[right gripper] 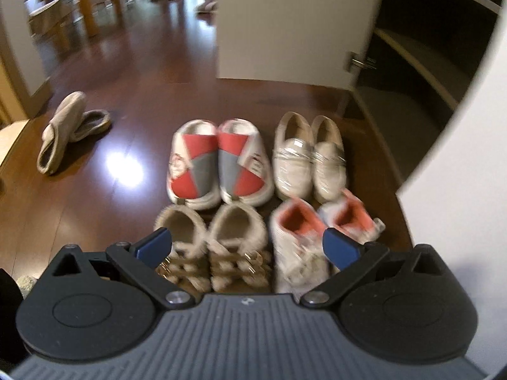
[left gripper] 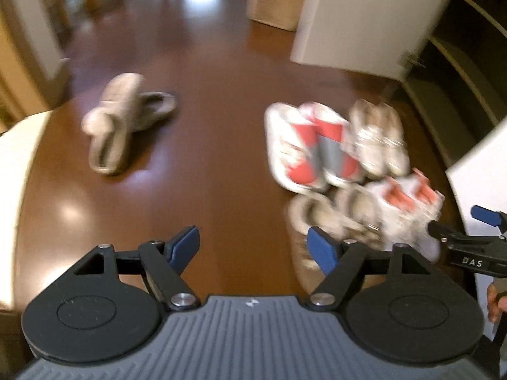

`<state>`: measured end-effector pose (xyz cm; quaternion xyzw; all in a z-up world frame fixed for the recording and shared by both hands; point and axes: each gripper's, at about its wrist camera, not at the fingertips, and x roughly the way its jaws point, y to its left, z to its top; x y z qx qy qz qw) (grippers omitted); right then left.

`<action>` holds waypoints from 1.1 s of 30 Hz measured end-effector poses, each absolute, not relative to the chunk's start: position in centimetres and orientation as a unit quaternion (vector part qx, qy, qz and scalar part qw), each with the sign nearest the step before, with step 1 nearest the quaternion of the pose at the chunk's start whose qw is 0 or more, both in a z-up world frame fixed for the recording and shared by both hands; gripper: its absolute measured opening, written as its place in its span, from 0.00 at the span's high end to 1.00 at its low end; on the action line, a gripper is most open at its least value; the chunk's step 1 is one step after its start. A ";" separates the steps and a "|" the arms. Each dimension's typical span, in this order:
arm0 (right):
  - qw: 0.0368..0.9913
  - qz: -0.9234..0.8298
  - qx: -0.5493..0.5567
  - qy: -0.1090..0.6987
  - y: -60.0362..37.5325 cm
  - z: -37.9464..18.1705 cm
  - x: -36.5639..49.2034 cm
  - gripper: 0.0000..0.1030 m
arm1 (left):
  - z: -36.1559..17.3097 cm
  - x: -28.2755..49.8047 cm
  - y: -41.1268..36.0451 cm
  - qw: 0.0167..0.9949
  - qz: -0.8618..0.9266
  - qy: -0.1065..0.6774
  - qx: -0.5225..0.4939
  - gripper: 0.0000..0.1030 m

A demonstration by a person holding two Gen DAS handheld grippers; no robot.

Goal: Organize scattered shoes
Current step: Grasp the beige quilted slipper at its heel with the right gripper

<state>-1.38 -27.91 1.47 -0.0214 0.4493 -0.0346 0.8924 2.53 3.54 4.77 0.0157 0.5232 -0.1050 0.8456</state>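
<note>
Four pairs stand in a block (right gripper: 253, 190) by the cabinet; the beige slippers (left gripper: 126, 123) lie crossed, well left of it. The left claw (left gripper: 256, 247), wide and empty, is nearer them, long axes splayed; the right claw (right gripper: 248, 248), wide and empty, hangs over the block.

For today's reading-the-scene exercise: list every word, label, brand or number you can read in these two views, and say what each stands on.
"DAS": white letters on the black arm of the right tongs, at the right edge of the left wrist view.
Small pale logo on the grey ribbed body of the left tongs: a mark, not letters.
Print on the red and grey slippers: too blurred to read.
</note>
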 end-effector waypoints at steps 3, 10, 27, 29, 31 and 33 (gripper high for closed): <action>0.895 0.006 -0.055 0.443 -24.8 0.3 2.8 0.02 | 5.1 6.0 9.5 0.846 -0.065 0.528 0.029 0.23; 0.881 0.144 -0.207 0.401 -13.0 -4.2 14.5 0.05 | 1.1 14.1 18.7 0.840 -0.012 0.541 0.033 0.13; 0.790 0.408 -0.392 0.237 12.5 -12.5 31.2 0.30 | -14.9 23.6 27.9 0.801 0.088 0.587 -0.069 0.13; 0.767 0.421 -0.427 0.227 15.0 -13.9 32.2 0.32 | -15.2 23.5 28.6 0.799 0.092 0.590 -0.067 0.13; 0.740 0.423 -0.471 0.227 16.9 -16.0 33.1 0.41 | -15.5 23.4 29.1 0.797 0.098 0.593 -0.067 0.13; 0.704 0.413 -0.528 0.235 18.8 -18.7 33.9 0.51 | -16.0 23.3 29.8 0.791 0.104 0.598 -0.073 0.13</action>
